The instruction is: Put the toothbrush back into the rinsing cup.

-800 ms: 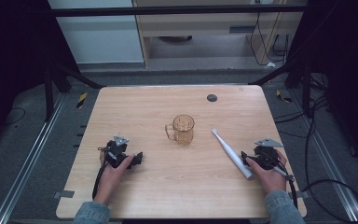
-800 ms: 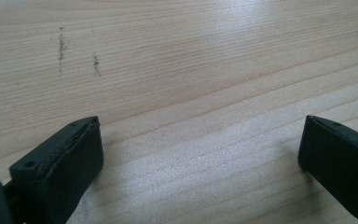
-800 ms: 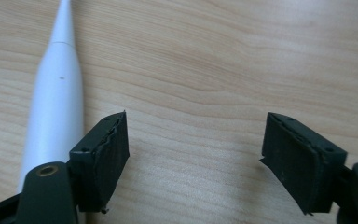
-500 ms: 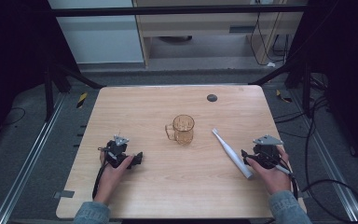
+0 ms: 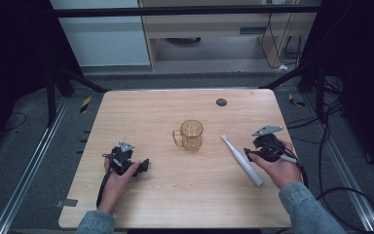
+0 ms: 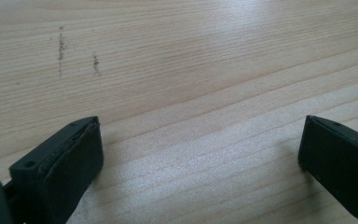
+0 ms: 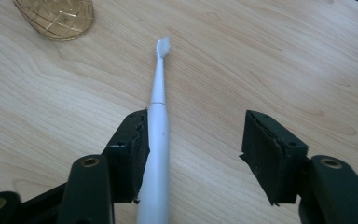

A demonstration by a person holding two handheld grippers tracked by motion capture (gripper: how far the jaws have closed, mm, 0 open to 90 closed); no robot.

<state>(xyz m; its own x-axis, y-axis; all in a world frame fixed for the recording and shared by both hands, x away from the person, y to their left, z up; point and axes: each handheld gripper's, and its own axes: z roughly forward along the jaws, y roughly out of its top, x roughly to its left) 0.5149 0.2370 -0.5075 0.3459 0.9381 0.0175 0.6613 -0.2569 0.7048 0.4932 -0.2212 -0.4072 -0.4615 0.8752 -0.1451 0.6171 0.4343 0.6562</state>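
The right gripper (image 7: pixel 193 154) stands partly open around the electric toothbrush (image 7: pixel 156 135), which lies flat on the tabletop (image 7: pixel 261 56). One jaw touches the handle; the other stands apart, so nothing is clamped yet. The brush looks light, rigid and smooth, likely slippery; its thick handle between the jaws seems the best hold, not the thin neck ahead. Beyond its bristles stands the amber glass mug (image 7: pixel 58 18). The left gripper (image 6: pixel 200 154) rests wide open and empty.

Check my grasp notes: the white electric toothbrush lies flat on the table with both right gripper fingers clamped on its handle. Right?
Not quite. In the right gripper view the electric toothbrush lies flat on the table, but only one of the fingers touches its handle; the other stands apart.
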